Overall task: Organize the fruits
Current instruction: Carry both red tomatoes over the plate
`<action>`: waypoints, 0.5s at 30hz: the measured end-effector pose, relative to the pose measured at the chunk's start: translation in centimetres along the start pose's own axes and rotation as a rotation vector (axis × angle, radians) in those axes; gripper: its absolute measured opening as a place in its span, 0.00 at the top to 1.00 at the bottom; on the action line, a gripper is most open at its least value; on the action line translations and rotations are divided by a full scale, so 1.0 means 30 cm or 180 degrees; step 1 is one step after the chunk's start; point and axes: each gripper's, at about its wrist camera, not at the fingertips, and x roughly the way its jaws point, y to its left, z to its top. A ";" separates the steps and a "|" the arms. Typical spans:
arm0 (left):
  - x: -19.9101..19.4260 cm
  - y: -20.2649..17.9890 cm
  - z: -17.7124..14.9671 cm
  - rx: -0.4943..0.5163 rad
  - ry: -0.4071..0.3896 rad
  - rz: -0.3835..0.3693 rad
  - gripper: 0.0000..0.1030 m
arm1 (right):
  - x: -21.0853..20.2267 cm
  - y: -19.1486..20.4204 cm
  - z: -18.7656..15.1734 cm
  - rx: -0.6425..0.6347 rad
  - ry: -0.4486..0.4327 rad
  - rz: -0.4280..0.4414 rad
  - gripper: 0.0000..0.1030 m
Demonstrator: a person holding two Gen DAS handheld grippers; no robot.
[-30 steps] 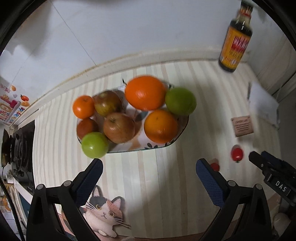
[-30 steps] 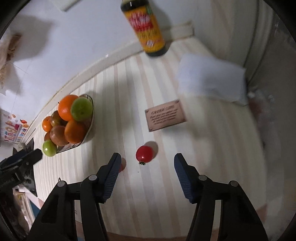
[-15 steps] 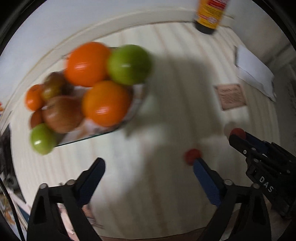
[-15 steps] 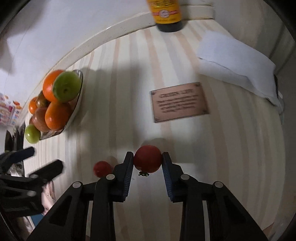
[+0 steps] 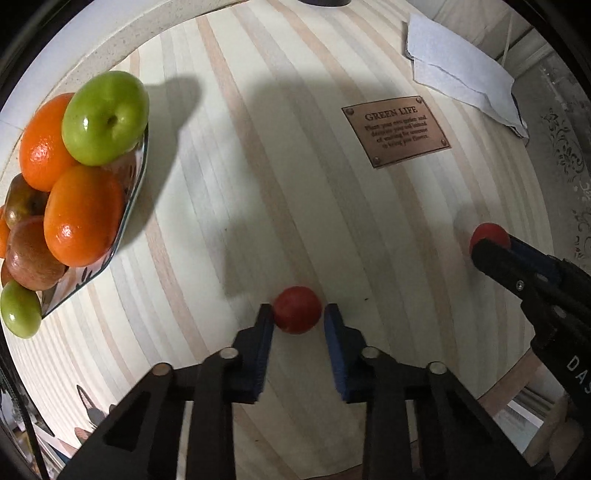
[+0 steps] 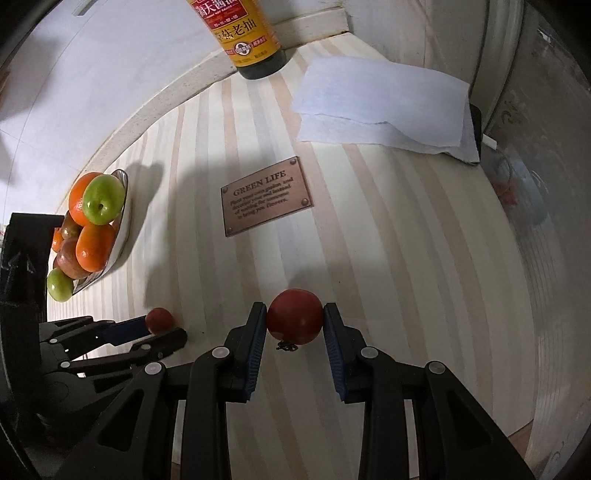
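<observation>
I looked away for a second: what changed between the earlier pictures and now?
Both grippers came down and closed. The left gripper shut on the smaller tomato; the right gripper clamped the larger tomato. Both tomatoes appear to remain on the table. The fruit plate, plaque, tissue and bottle stayed put.

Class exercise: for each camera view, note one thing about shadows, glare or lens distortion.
Left wrist view: dark shadows cross the striped table; glare spots shine on the green apple. Right wrist view: the fisheye curves the table stripes; the soy sauce bottle leans, cut off at the frame edge.
</observation>
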 end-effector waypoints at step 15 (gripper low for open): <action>-0.113 0.066 -0.020 -0.0136 -0.0283 -0.0102 0.79 | -0.061 0.034 0.000 -0.0108 -0.0123 0.0043 0.67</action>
